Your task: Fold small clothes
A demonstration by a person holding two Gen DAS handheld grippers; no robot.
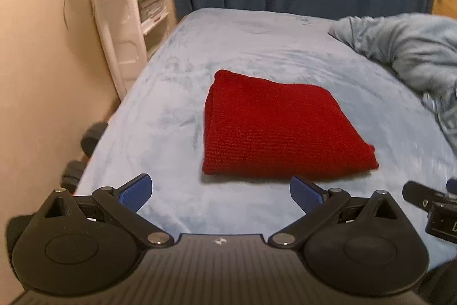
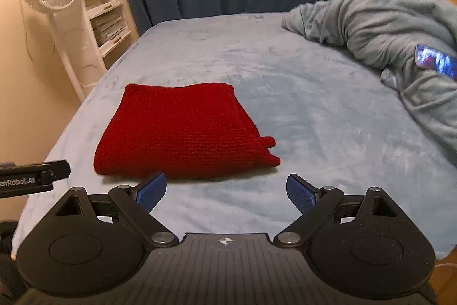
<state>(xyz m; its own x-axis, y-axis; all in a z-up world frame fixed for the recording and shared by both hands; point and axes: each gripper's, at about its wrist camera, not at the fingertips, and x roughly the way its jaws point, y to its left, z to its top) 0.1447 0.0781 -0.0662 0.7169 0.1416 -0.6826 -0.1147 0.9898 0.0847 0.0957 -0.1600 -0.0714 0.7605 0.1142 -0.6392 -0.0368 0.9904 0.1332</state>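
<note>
Lying folded on the bed, the red knit sits ahead of both tongs, long side across. Left tongs face it squarely; right tongs, also released and empty, see it left of centre.

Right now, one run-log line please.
red garment: folded, flat on bed | left gripper: open, empty | right gripper: open, empty

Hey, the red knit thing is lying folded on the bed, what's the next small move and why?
Probably nothing more than keeping both grippers back: the red knit garment lies folded flat on the blue bed cover, and the left gripper and right gripper are open, empty and clear of it.
</note>
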